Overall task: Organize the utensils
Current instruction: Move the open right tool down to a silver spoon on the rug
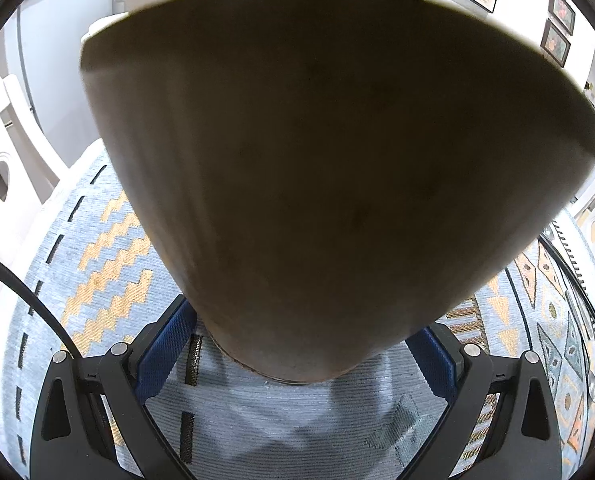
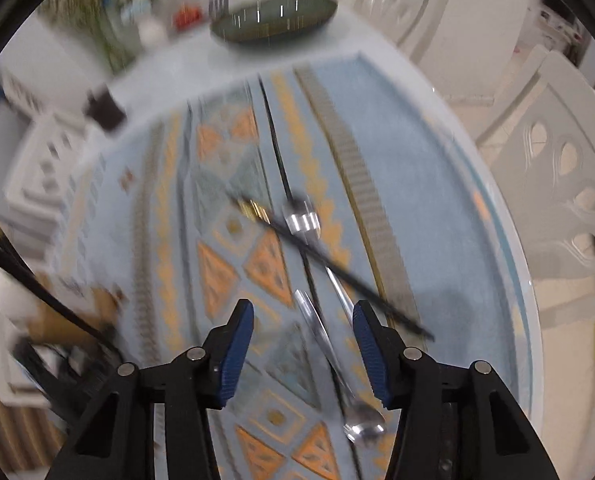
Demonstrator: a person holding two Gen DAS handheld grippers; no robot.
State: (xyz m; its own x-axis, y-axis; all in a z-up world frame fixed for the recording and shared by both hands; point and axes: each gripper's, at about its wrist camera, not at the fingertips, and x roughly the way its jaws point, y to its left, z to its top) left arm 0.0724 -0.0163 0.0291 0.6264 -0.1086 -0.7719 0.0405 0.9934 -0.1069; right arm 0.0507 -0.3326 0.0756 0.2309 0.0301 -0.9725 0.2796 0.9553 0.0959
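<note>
A large beige cone-shaped holder (image 1: pixel 317 160) fills the left wrist view. My left gripper (image 1: pixel 297 344) is shut on its narrow base, a blue pad on each side, just above the blue patterned tablecloth (image 1: pixel 97 248). In the blurred right wrist view my right gripper (image 2: pixel 303 312) points down, open, over utensils lying on the cloth. These are a silver fork (image 2: pixel 301 218) with a black handle, a black chopstick (image 2: pixel 337 270) with a gold end, a silver handle (image 2: pixel 317 328) between the fingers, and a spoon (image 2: pixel 363 426) near the right finger. Nothing is pressed by the pads.
White chairs (image 2: pixel 557 200) stand around the round table. A dark oval dish (image 2: pixel 273 20) sits at the far edge, with a small black box (image 2: pixel 103 110) and a plant (image 2: pixel 93 12) to its left. A black cable (image 2: pixel 37 288) crosses the left side.
</note>
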